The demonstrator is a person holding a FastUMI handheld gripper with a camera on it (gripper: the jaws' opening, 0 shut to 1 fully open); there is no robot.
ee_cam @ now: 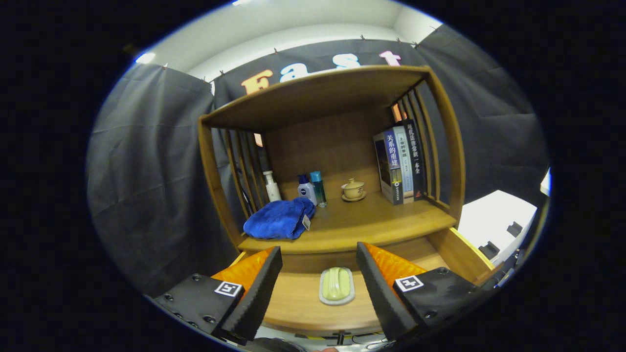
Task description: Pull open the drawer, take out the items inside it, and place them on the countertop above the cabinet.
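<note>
Gripper [319, 259] spread wide, grasping nothing. Soap dish [337, 286] flat in the open drawer [298, 305], between the fingers. Blue towel [280, 219] on the countertop [371, 220], at eleven o'clock.

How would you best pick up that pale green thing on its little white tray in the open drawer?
Grip the soap dish across its long sides, coming down from above. It lies flat in the drawer, lengthwise between the open gripper fingers, so they already straddle its narrow width.
</note>
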